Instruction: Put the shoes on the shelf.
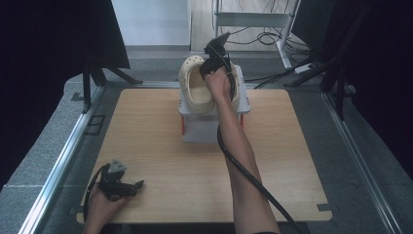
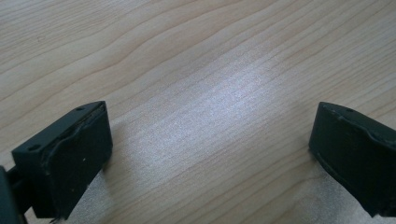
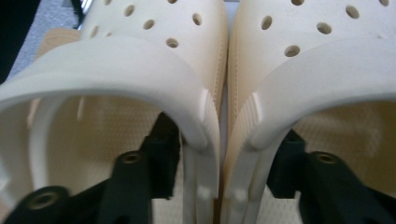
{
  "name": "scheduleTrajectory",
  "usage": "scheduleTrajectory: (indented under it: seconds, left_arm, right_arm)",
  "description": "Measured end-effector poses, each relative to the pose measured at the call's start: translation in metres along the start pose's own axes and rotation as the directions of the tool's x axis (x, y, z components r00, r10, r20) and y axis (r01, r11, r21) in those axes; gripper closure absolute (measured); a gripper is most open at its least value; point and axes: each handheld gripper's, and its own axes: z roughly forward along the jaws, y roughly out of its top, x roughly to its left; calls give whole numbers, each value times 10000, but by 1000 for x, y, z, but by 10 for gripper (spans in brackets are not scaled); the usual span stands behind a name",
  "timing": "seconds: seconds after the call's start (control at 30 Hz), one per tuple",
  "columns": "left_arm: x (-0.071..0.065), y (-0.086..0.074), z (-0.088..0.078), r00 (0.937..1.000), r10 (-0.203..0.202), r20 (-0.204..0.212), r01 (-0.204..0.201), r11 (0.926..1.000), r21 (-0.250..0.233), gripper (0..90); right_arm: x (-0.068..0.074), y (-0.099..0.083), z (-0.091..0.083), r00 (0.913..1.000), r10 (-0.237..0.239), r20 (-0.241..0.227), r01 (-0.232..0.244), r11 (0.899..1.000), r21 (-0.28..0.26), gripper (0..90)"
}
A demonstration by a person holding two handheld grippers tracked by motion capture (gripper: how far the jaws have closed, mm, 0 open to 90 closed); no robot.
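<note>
The two clogs [image 3: 219, 84] sit side by side on the white stand [image 1: 195, 127] at the far edge of the table [image 1: 160, 161], their inner walls pressed together. That's why my right claw [image 3: 224, 163] straddles them, one jaw down inside each shoe, so both can go as a pair. The jaws are part open; I can't tell whether the pads press the walls. My left claw [image 2: 210, 154] rests near the front corner, jaws wide over bare wood and holding nothing, since this job needs one hand.
</note>
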Motion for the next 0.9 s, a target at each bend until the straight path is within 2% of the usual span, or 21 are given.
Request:
scheduleTrajectory:
  seconds: [0.1, 0.23, 0.33, 0.4, 0.53, 0.7, 0.8, 0.9]
  left_arm:
    - [0, 0, 0, 10000, -1, 0, 1, 10000, -1, 0]
    - [0, 0, 0, 10000, 0, -1, 0, 10000, -2, 0]
    - [0, 0, 0, 10000, -2, -3, 2, 10000, -3, 0]
    - [0, 0, 0, 10000, -1, -2, 1, 10000, -2, 0]
    - [0, 0, 0, 10000, 1, -13, -1, 10000, -9, 0]
    - [0, 0, 0, 10000, 0, -10, 0, 10000, -7, 0]
    - [0, 0, 0, 10000, 0, -11, 0, 10000, -7, 0]
    - [0, 0, 0, 10000, -3, -11, 3, 10000, -7, 0]
  right_arm:
    - [2, -2, -6, 9964, -822, -220, 822, 9966, 0, 388]
    - [3, -4, -12, 9870, -1565, -378, 1565, 9877, -21, 310]
    - [3, -7, -17, 9783, -2054, -277, 2050, 9786, -145, 272]
    - [3, -8, -20, 9741, -2243, -278, 2237, 9744, -210, 255]
    - [3, -13, -24, 9593, -2800, -367, 2792, 9599, -265, 222]
    - [2, -21, -32, 9493, -3096, -544, 3078, 9506, -396, 199]
    - [1, -28, -38, 9392, -3371, -652, 3343, 9411, -511, 186]
    - [1, -35, -46, 9342, -3473, -814, 3408, 9364, -837, 182]
